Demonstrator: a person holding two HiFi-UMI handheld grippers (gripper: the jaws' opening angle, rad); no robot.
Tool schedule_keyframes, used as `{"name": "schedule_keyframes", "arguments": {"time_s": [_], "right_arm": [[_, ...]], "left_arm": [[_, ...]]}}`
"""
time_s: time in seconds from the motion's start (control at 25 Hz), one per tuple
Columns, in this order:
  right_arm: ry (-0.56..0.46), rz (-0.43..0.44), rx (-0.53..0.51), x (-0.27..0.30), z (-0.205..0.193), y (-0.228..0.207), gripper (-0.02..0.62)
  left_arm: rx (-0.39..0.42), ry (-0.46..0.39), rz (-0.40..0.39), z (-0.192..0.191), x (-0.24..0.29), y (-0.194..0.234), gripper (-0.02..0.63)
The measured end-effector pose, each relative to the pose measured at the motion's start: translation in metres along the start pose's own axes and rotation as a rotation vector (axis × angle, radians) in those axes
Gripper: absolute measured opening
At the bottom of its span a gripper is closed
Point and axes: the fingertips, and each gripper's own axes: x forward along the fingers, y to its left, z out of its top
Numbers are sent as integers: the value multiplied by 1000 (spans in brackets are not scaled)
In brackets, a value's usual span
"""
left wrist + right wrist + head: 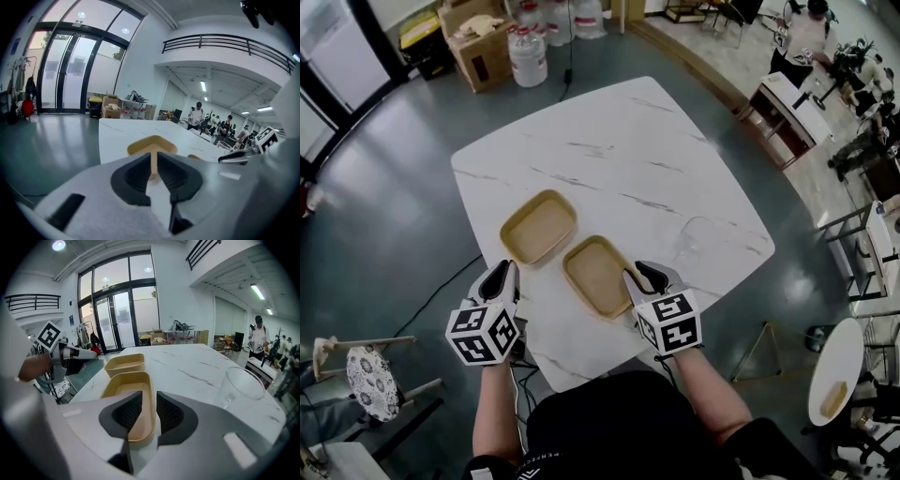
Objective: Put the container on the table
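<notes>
Two shallow tan containers lie side by side on the white marble table (628, 141). The left one (539, 227) is further in; the right one (598, 275) is near the front edge. My left gripper (501, 278) hovers at the table's front-left edge, just short of the left container (152, 144). Its jaws stand a narrow slit apart with nothing between them. My right gripper (641, 278) hangs over the right rim of the near container (126, 390). It is open, and its pads are clear of the rim. Beyond that container lies the other one (124, 363).
A clear plastic cup (701, 239) stands on the table right of the near container, close to my right gripper. On the floor beyond the table are a cardboard box (478, 42) and water jugs (528, 52). A stool (370, 380) is at lower left, a small round table (836, 370) at right.
</notes>
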Motion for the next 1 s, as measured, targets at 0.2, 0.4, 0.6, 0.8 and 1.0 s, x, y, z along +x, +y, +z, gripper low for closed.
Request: {"name": "schedule_keyframes", "arguments": {"time_s": [0.2,0.4,0.6,0.8,1.0], "right_arm": [[-22,-34,5,-22,-7,5,75],[-23,-60,20,-39,-20,14,49],[-33,-75,25,-52,-29,30,22],[-37,-92,40,-68,-40,37,0],[-41,-107,49,-80,-50,47,0]], "left_arm": [[25,20,-83,-12,-10,-20,-2],[66,48,-158,-27,-24,-42,-2],[77,72,-220,-40,-42,-53,-3],[103,97,-262,-52,-54,-68,-2],[137,134,-304,-69,-63,-79,-2]]}}
